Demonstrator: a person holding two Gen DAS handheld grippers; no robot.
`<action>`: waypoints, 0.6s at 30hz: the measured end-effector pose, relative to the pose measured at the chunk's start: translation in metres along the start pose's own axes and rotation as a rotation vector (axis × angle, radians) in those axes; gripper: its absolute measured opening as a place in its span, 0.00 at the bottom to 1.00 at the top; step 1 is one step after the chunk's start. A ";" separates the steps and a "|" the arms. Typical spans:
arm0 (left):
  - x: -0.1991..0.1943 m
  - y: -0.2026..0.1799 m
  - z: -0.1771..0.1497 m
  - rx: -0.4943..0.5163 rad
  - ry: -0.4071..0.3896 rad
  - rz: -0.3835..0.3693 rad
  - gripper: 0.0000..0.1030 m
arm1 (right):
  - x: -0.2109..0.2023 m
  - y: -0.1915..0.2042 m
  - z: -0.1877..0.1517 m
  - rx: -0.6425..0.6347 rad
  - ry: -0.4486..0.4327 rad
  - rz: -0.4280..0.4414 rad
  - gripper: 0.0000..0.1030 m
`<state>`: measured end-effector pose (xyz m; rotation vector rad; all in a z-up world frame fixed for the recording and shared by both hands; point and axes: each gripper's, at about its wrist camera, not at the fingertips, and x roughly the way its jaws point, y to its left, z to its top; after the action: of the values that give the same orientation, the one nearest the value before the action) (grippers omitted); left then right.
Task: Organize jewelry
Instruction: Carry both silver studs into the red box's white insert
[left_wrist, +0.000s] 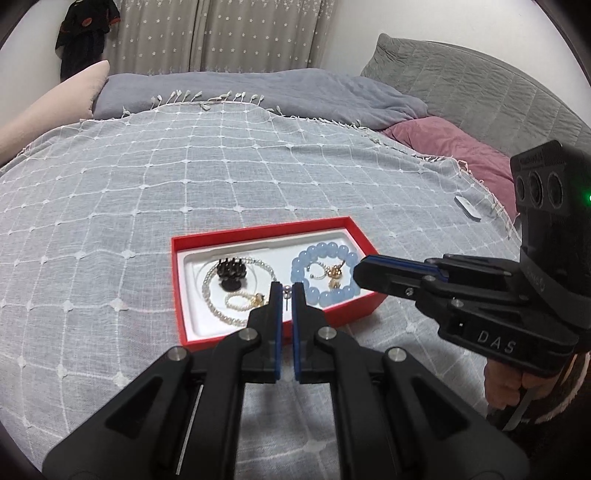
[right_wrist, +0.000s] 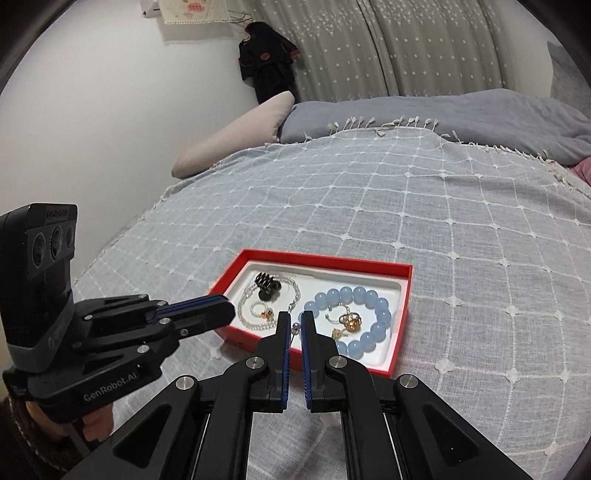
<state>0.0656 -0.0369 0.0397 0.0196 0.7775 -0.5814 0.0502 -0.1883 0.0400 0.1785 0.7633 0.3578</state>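
A red box (left_wrist: 258, 233) with a white liner lies on the bed; it also shows in the right wrist view (right_wrist: 402, 314). In it lie a blue bead bracelet (left_wrist: 312, 291) (right_wrist: 369, 295), a pearl necklace (left_wrist: 210, 291) (right_wrist: 247, 306), a black hair claw (left_wrist: 231, 273) (right_wrist: 267, 284) and gold rings (left_wrist: 334, 275) (right_wrist: 351, 321). A small silver stud earring (left_wrist: 286, 293) (right_wrist: 295, 328) shows between the tips of each gripper. My left gripper (left_wrist: 287, 291) (right_wrist: 221, 310) and right gripper (right_wrist: 295, 323) (left_wrist: 364, 275) hover at the box's near edge, jaws a narrow gap apart.
The box lies on a grey checked blanket (left_wrist: 147, 192). A beige pillow (right_wrist: 236, 136) lies at the far left, a pink pillow (left_wrist: 454, 147) and grey headboard (left_wrist: 480, 92) at the right. A small white tag (left_wrist: 467, 206) lies near the blanket's fringe.
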 end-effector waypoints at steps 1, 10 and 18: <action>0.003 -0.001 0.001 -0.005 0.002 -0.001 0.05 | 0.002 -0.001 0.001 0.008 -0.003 0.005 0.05; 0.024 -0.003 0.005 -0.035 0.018 0.003 0.05 | 0.019 -0.015 0.004 0.055 -0.001 0.002 0.05; 0.034 -0.003 0.007 -0.036 0.019 0.027 0.05 | 0.022 -0.026 0.005 0.091 -0.010 -0.001 0.06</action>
<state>0.0879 -0.0576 0.0231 0.0025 0.8049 -0.5420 0.0753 -0.2036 0.0223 0.2653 0.7704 0.3211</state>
